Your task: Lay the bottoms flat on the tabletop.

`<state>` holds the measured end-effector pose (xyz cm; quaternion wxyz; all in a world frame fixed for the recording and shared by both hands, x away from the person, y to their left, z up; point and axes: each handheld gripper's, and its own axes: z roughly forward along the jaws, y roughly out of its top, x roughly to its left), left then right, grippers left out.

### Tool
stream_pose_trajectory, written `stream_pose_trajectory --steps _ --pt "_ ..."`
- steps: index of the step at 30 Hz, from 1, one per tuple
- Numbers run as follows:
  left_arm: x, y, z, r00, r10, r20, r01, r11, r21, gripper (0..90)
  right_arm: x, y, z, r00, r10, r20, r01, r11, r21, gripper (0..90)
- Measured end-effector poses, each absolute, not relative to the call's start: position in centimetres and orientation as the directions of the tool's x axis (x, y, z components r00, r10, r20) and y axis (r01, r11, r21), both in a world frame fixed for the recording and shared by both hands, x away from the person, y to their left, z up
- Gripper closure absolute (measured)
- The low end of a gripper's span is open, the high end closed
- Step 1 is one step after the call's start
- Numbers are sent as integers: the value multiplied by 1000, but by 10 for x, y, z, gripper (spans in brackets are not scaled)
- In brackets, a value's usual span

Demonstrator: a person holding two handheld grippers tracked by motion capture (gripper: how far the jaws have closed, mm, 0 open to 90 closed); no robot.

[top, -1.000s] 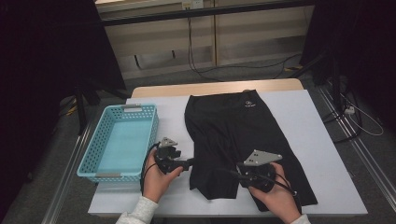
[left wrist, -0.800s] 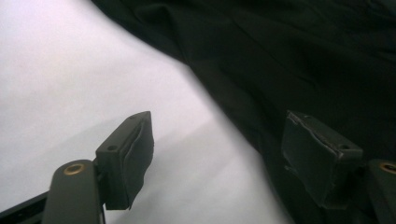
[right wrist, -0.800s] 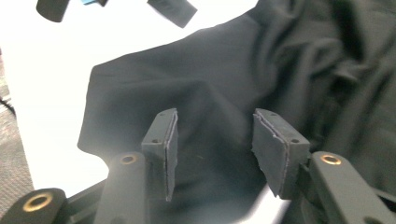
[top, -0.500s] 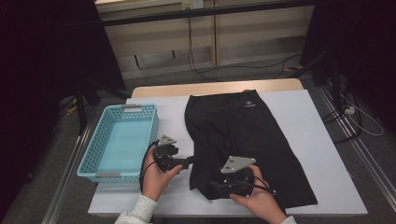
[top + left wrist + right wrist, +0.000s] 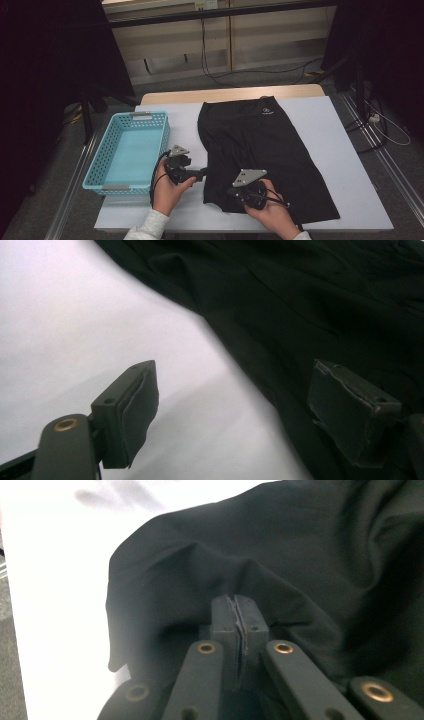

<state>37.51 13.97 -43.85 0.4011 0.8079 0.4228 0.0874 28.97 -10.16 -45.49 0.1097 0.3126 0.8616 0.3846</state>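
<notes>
A: High view: black garment (image 5: 265, 155) spread flat on the white table (image 5: 345, 150), its logo end at the far side and its hem toward the person. Blue basket (image 5: 127, 150) sits to its left, just apart from the cloth.

B: Grippers?

A: Left gripper (image 5: 202, 175) is held level just off the garment's left edge, tips pointing at the cloth. Right gripper (image 5: 231, 191) is on the near left corner of the garment, at the hem.

B: Jaw state, left?

A: Left gripper view: jaws spread wide, and they have just been opening a little further. Nothing between them. One pad (image 5: 135, 405) hangs over bare table, the other over the dark cloth edge. No contact that I can see.

B: Right?

A: Right gripper view: right gripper (image 5: 238, 615) has its jaws pressed together, having just closed. A fold of the garment (image 5: 300, 555) bunches up around the tips, with creases running into them. It looks pinched, though the cloth between the pads is too thin to see.

B: Is the garment lifted?

A: Only a small ridge at the tips. The rest lies flat on the table.
</notes>
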Motion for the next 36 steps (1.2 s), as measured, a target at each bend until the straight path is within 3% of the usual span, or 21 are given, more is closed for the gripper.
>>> stream_pose_trajectory --steps 7,12,25,27,33,36 --pt "378 147 -437 608 766 -208 626 -302 719 207 288 -132 -443 -732 674 96 483 415 771 900" --pt "379 145 -439 609 766 -208 626 -302 719 207 282 -144 -444 -731 679 64 487 455 746 899" --pt "382 139 -444 608 763 -218 637 -305 708 207 284 -169 -445 -652 757 37 520 412 748 886" --pt "382 139 -444 612 760 -218 637 -311 705 207 285 -169 -447 -644 764 47 531 402 746 848" --pt "380 140 -441 611 761 -221 633 -301 714 206 281 -156 -439 -646 763 33 497 387 776 618" --pt "380 140 -442 608 766 -208 626 -301 719 204 279 -145 -434 -685 728 13 453 413 790 566"
